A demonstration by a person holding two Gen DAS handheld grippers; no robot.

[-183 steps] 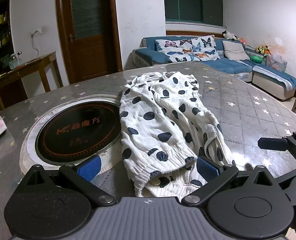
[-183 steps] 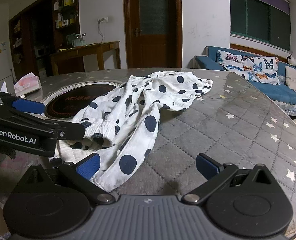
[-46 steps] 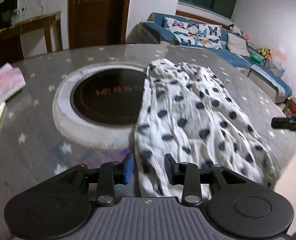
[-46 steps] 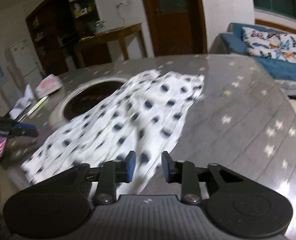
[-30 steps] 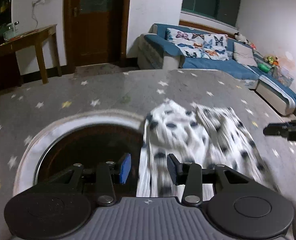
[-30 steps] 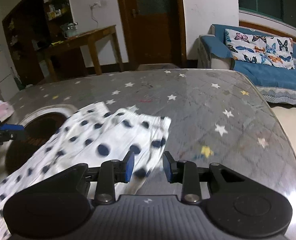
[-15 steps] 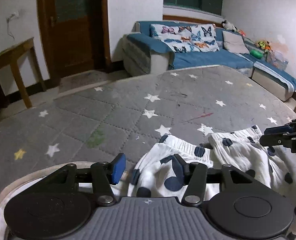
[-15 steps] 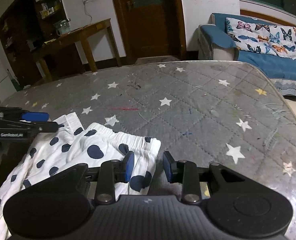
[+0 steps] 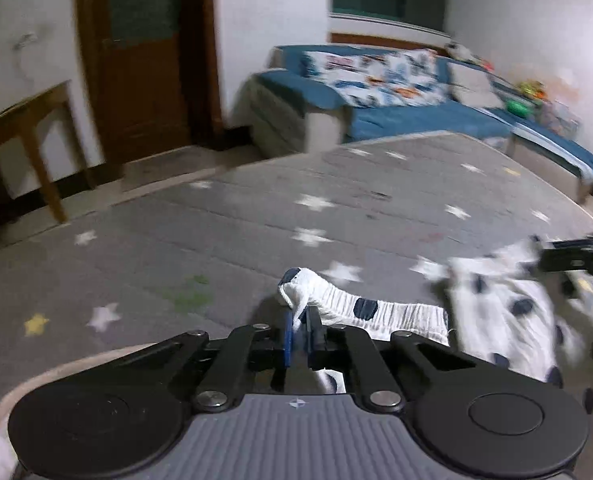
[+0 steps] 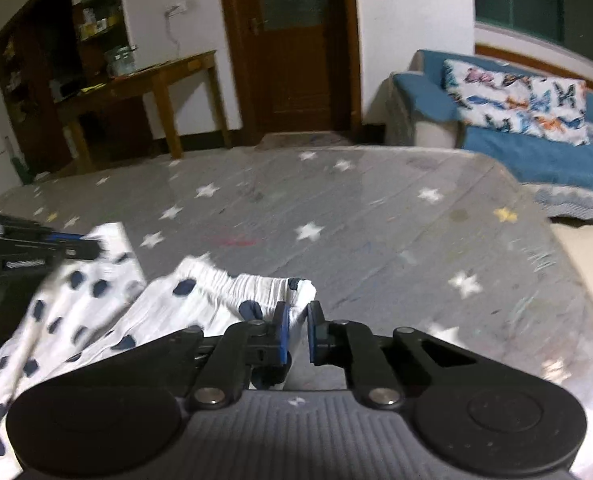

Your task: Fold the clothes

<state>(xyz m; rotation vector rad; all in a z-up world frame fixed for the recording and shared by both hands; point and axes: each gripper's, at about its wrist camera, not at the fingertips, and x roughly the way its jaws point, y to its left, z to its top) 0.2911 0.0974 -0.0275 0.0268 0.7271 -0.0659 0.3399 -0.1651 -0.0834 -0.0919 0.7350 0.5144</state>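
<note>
I have both tongs, left tongs (image 9: 301,334) and right tongs (image 10: 296,330), just clenched on the polka-dot trousers' waistband (image 10: 232,280); next I judge a lift-and-fold toward the cuffs.

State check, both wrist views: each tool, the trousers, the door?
Left tool: shut on the trousers' far cuff, jaws just closed.
Right tool: shut on the other cuff, jaws just closed.
Trousers: spotted, lying on the table, both cuffs pinched.
Door: closed.
</note>
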